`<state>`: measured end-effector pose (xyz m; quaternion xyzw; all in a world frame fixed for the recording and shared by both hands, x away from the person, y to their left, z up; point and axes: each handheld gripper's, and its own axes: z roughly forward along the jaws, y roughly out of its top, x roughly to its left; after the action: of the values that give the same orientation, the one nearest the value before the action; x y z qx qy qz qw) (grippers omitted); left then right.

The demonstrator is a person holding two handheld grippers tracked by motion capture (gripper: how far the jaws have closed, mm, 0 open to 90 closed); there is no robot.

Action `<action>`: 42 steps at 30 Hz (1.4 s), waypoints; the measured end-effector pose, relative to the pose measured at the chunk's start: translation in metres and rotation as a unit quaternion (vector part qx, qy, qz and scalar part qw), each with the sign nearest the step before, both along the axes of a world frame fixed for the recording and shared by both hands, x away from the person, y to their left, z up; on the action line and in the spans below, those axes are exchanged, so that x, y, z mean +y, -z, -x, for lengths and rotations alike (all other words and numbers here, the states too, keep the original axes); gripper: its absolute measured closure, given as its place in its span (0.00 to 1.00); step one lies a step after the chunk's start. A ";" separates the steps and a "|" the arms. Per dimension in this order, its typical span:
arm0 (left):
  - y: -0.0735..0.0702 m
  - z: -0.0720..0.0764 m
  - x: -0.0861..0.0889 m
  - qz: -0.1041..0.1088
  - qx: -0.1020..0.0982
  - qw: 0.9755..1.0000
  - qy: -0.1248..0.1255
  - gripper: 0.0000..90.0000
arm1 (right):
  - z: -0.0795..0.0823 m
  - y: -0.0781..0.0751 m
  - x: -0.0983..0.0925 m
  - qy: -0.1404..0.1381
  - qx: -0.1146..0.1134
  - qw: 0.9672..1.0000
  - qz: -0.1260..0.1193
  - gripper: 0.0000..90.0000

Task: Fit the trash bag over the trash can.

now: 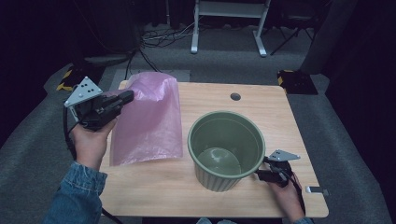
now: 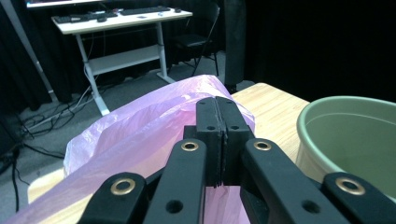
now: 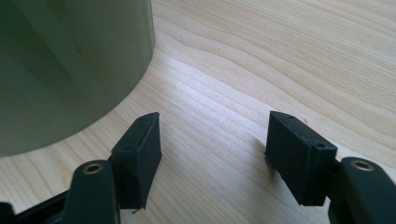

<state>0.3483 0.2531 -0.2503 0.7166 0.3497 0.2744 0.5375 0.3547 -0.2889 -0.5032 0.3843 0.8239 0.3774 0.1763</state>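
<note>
Step in hand looks like lining the bin: left claw point(image 1: 125, 98) lifts the pink plastic bag point(image 1: 149, 121) by its upper edge, the bag hanging from the pinch with its lower edge down on the counter point(image 1: 261, 100), left of the green bin point(image 1: 226, 149). Left claw pressed together on the bag film; in the left gripper view the jaws meet flat with pink plastic point(image 2: 140, 135) bunched around them. Right claw point(image 3: 212, 149) sits low on the counter just beside the bin's right wall point(image 3: 70, 70), jaws spread with nothing between them, bare wood under them, not touching the bin. Next move likely calls for the right claw to catch the opposite edge of the bag mouth, spread it open, then carry it over the bin rim point(image 2: 345, 105). Thin film may slip or cling shut.
</note>
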 end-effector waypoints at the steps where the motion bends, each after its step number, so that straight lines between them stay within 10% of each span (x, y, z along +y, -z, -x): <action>1: -0.003 0.000 0.000 0.000 0.001 1.000 0.004 0.99 | 0.000 0.000 -0.002 0.000 0.000 1.000 0.001 0.40; 12: -0.032 -0.001 0.003 0.000 -0.003 0.998 0.067 0.99 | 0.001 0.000 -0.005 -0.002 -0.001 1.000 0.001 0.40; 23: -0.045 -0.012 0.014 0.015 0.000 0.985 0.171 0.99 | 0.002 0.000 -0.005 -0.005 0.000 1.000 0.001 0.38; 27: -0.051 -0.016 0.021 0.028 0.003 0.975 0.218 0.99 | 0.002 0.000 -0.005 -0.005 0.000 1.000 0.001 0.38; 42: -0.074 -0.024 0.000 0.047 -0.006 0.963 0.265 0.99 | 0.002 0.000 -0.005 -0.005 -0.001 1.000 0.001 0.38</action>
<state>0.3727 0.2535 -0.1762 0.7560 0.1563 0.1094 0.6261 0.3532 -0.2940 -0.5035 0.3794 0.8263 0.3777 0.1750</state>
